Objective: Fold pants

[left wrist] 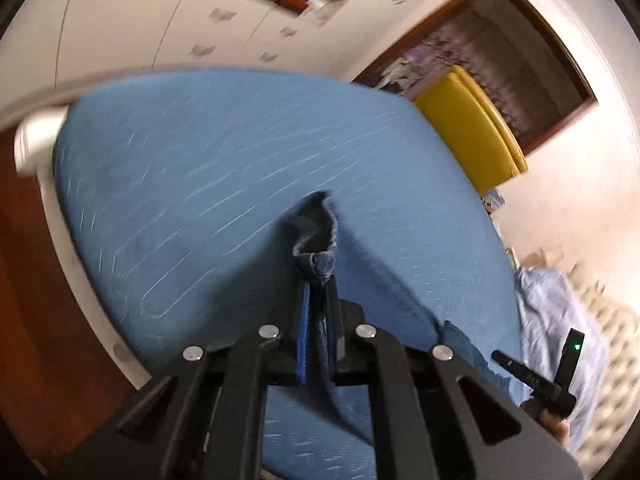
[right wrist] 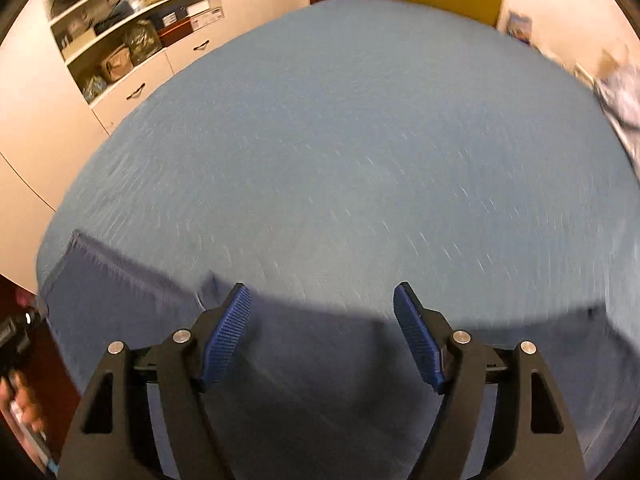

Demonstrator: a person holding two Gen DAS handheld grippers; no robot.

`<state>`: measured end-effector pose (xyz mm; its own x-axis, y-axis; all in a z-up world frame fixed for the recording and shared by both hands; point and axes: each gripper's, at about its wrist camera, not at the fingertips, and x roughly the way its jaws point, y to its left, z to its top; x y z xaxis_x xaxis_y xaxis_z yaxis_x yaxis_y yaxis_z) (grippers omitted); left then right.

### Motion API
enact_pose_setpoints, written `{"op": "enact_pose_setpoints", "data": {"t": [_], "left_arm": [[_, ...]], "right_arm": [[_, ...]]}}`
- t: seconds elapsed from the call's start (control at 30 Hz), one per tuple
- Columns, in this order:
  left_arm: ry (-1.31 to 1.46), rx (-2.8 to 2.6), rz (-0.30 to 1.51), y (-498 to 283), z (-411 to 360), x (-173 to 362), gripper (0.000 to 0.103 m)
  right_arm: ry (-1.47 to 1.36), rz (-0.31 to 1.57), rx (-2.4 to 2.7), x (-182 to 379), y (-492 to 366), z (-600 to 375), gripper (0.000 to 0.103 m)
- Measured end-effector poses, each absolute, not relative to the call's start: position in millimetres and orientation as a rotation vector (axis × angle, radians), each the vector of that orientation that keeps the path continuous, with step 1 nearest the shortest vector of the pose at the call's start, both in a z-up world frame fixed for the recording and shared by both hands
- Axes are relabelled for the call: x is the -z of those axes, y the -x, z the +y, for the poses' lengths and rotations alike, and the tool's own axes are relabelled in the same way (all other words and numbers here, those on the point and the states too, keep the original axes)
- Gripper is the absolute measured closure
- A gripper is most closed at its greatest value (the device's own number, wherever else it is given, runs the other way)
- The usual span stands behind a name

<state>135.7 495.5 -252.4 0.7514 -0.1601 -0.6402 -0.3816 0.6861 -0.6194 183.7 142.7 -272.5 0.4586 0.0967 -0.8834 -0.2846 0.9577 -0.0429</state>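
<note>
Left hand-held gripper [left wrist: 318, 280] pinches pants [left wrist: 316, 236] hem above bed [left wrist: 200, 168].

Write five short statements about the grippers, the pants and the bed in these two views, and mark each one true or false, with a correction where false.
1. The left gripper is clamped on a fold of the pants. True.
2. The right gripper holds the pants too. False: its jaws stand wide apart with nothing between them.
3. The bed cover is blue. True.
4. A red chair stands past the far edge of the bed. False: the padded piece there is yellow.
5. In the right wrist view, the pants lie flat on the bed at lower left. True: they lie left of the open fingers.
</note>
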Motion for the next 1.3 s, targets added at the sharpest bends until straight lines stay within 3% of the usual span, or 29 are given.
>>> {"op": "enact_pose_setpoints", "data": {"t": [0.1,0.23,0.3,0.4,0.47,0.53,0.87,1.3], "left_arm": [[0.863,-0.164,0.7,-133,498,234,0.097],[0.964,-0.191,0.729,-138,517,259,0.098],[1.035,-0.203,0.748,-138,525,278,0.098],[1.075,-0.22,0.753,-136,526,299,0.098],[1.078,-0.227,0.753,-136,524,307,0.098],[1.088,-0.223,0.743,-133,526,311,0.098],[1.033,-0.214,0.729,-131,524,306,0.098],[0.932,-0.161,0.606,-113,499,238,0.098]], "right_arm": [[0.225,1.079,-0.343,276,-173,151,0.03],[0.449,1.055,-0.483,300,-176,213,0.032],[0.513,1.157,-0.434,324,-194,229,0.032],[0.44,1.217,-0.546,332,-193,221,0.057],[0.442,1.215,-0.608,336,-189,211,0.091],[0.402,1.22,-0.657,335,-182,196,0.1],[0.357,1.111,-0.975,284,-104,131,0.1],[0.417,1.221,-0.775,348,-190,204,0.099]]}}
